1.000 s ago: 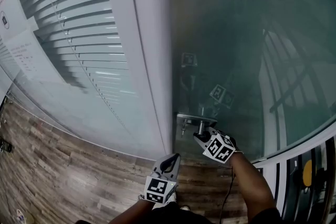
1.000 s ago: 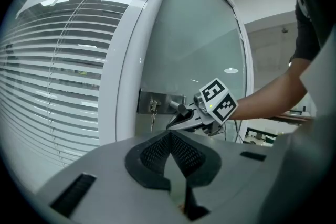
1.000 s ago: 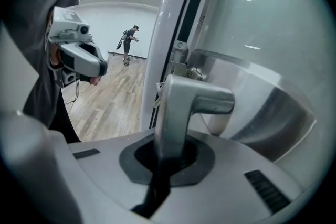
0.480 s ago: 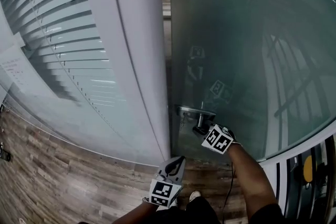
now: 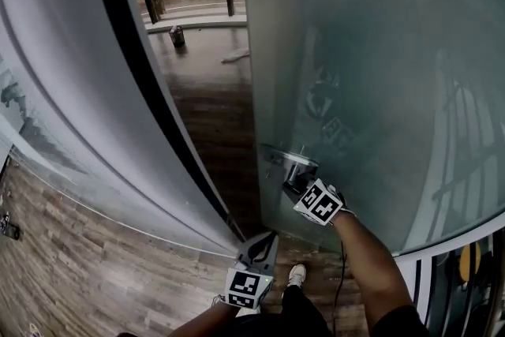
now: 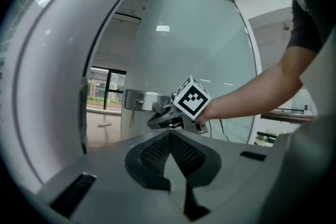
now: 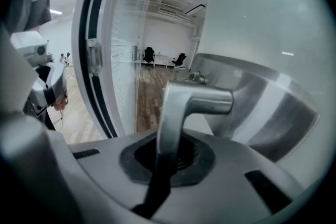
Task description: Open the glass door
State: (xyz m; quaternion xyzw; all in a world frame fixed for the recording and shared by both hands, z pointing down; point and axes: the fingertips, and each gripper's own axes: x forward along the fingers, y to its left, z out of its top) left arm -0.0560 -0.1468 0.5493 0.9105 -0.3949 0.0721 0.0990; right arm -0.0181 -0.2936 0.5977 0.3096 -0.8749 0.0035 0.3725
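Wood-plank floor [image 5: 79, 249] runs under a frosted glass door [image 5: 379, 91], which stands ajar from its dark-edged frame [image 5: 150, 114] with a room showing through the gap. The right gripper [image 7: 168, 160] has its 2 jaws clenched on the door's metal lever handle [image 7: 181, 107]. The left gripper [image 6: 170, 136] hangs low beside it, jaws pressed together on nothing.

The glass door [image 5: 379, 91] is frosted and smooth, its handle [image 7: 181, 107] satin metal, the floor [image 5: 87, 264] grainy wood planks.
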